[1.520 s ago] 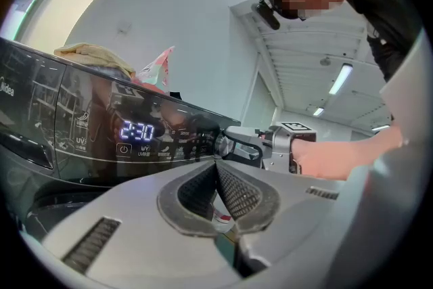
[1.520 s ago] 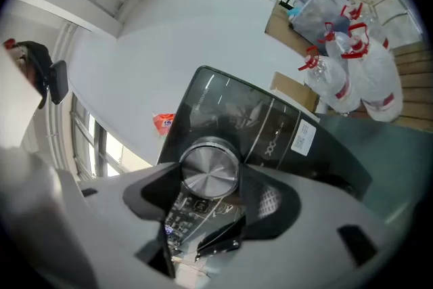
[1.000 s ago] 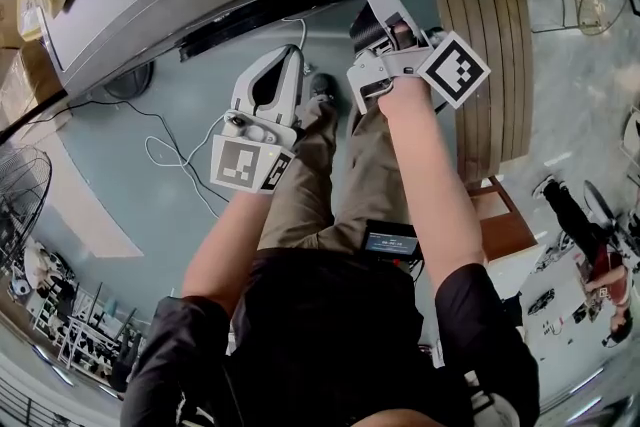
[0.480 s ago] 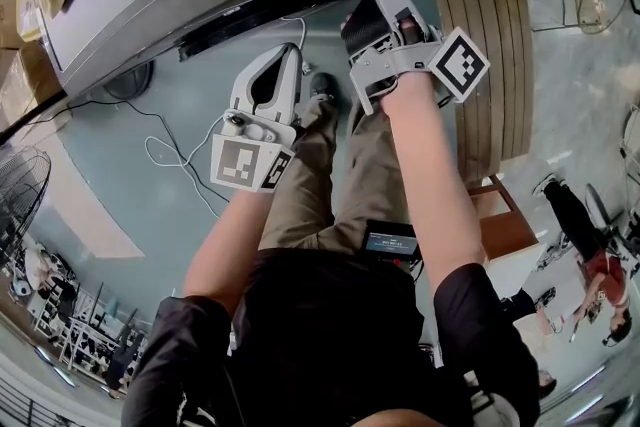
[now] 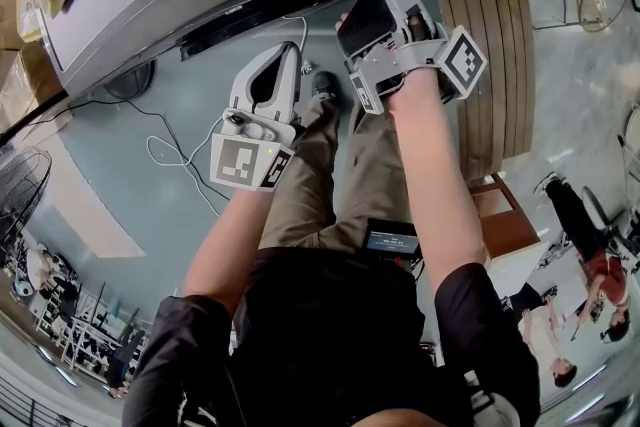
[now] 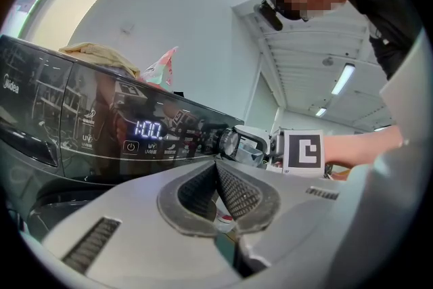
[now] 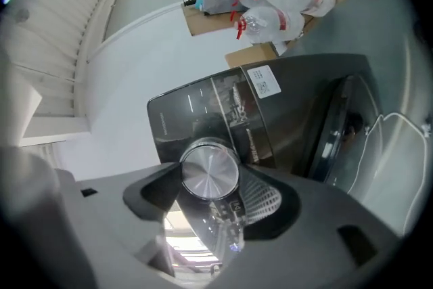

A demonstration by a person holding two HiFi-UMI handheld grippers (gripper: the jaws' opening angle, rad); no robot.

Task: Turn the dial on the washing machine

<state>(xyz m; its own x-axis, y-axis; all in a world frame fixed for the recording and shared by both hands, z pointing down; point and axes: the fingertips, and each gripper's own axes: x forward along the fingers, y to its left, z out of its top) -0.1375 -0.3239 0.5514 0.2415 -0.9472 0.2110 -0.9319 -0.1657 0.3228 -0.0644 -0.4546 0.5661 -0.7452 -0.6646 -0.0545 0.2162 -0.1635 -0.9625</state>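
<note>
So the round brushed-silver dial (image 7: 210, 170) on the dark glossy washing machine panel (image 7: 270, 118) is clamped between the right gripper (image 7: 215, 191) pads, seen face-on, its axis straight along the jaws. Probably only a wrist roll is needed. The left gripper (image 6: 218, 171) is shut, empty and held well off.
</note>
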